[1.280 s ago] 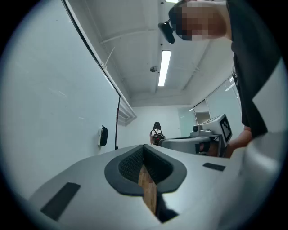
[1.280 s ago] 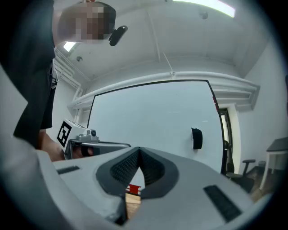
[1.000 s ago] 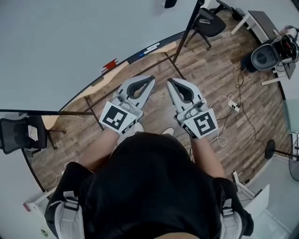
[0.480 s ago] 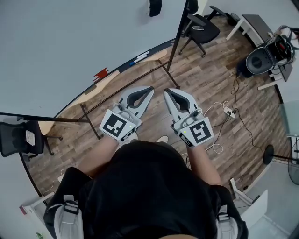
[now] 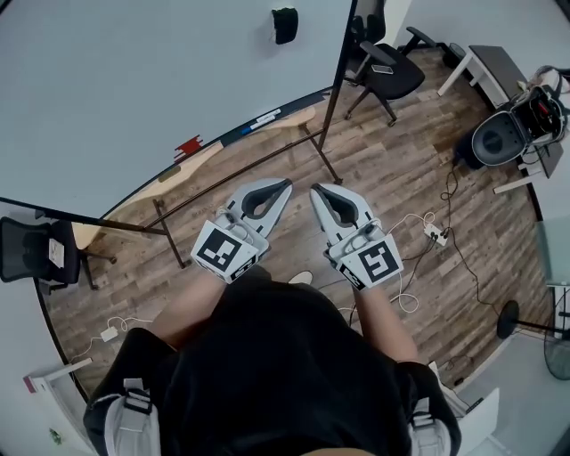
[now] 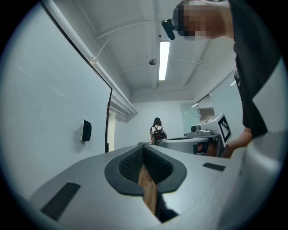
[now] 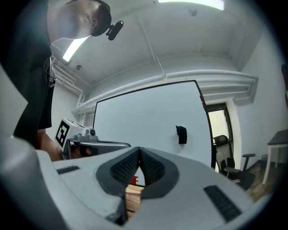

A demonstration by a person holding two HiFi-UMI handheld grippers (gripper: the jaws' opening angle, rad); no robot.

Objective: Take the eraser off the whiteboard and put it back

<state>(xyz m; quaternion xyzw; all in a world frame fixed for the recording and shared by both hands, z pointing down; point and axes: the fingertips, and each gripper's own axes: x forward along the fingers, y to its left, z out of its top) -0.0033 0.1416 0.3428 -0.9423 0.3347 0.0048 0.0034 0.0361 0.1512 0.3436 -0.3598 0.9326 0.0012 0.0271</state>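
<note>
The black eraser (image 5: 285, 25) clings to the big whiteboard (image 5: 134, 80), high up and close to its right frame. Both grippers are held side by side at waist height, well short of the board. My left gripper (image 5: 287, 184) is shut with nothing in it, and in the left gripper view the eraser (image 6: 86, 130) hangs on the board at the left, far beyond the left gripper (image 6: 144, 146). My right gripper (image 5: 313, 190) is also shut and empty. Its own view has the eraser (image 7: 181, 134) up and to the right of the right gripper (image 7: 138, 149).
The board's tray (image 5: 223, 142) carries a red item (image 5: 188, 145) and markers (image 5: 264, 117). Office chairs stand at the right (image 5: 392, 67) and left (image 5: 36, 254). A power strip with cables (image 5: 436, 234) lies on the wooden floor, near a round black device (image 5: 503, 134).
The eraser has come further into the head view and the board's stand has slid left, as the person walks toward the board. Both grippers stay shut, side by side.
</note>
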